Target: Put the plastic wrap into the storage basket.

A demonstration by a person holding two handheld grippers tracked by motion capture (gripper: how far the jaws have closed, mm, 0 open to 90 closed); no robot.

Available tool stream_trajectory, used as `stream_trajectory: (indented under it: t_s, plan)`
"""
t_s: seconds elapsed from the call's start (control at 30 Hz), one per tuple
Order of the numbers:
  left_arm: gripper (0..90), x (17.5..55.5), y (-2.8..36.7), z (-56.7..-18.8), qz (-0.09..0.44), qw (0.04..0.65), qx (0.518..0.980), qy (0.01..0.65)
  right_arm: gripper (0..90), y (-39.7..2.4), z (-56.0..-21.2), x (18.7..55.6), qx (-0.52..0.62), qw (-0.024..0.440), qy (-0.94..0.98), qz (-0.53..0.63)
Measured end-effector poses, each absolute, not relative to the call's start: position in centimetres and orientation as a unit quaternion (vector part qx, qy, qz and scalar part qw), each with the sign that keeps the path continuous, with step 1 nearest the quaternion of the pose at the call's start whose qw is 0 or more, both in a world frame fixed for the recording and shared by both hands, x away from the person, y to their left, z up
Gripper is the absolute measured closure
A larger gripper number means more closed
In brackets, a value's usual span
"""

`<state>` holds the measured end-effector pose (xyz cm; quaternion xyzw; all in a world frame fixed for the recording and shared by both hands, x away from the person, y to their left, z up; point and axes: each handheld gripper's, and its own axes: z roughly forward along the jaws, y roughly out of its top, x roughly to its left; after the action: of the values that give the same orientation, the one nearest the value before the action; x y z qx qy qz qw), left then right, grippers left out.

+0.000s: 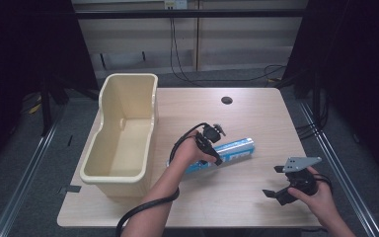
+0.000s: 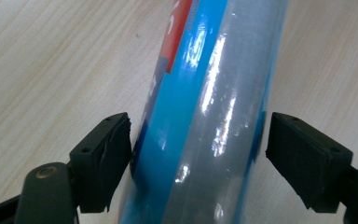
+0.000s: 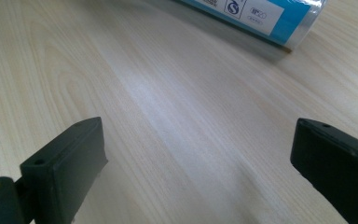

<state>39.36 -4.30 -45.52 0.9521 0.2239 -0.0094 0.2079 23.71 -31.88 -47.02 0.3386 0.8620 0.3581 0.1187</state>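
**A:** Left to right, what's there?

**B:** A cream plastic bin [image 1: 123, 138] on the left of the wooden table [image 1: 256, 118], apparently empty. Near the middle lies a blue tube-shaped package [image 1: 232, 150], on its side. The left gripper [image 1: 209, 145] straddles it: in the left gripper view one pad touches the package's [image 2: 200, 121] left flank, the other stands just clear, so the jaws are spread, not yet clamped.

**B:** The right gripper [image 1: 281, 190] sits at the near right, well apart, jaws wide with only bare table between them.

**A:** How to close well?

**B:** I'd judge: centre the jaws so both pads meet together, then squeeze gently, since the glossy film looks slippery and may roll.
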Motion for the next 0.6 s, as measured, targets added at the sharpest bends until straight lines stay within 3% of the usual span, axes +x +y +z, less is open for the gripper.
stream_trajectory:
  t_s: [0.33, 0.6]
  plan:
    - [25.6, 39.8, -5.2, -46.4, -0.017, 0.189, 0.959, 0.21, 3.2, -32.1, -47.0, 23.7, 0.336, 0.118, 0.862, 0.362]
    - [32.1, 39.3, -5.7, -45.6, -0.035, 0.156, 0.955, 0.249, 3.2, -32.0, -47.1, 23.7, 0.334, 0.117, 0.863, 0.361]
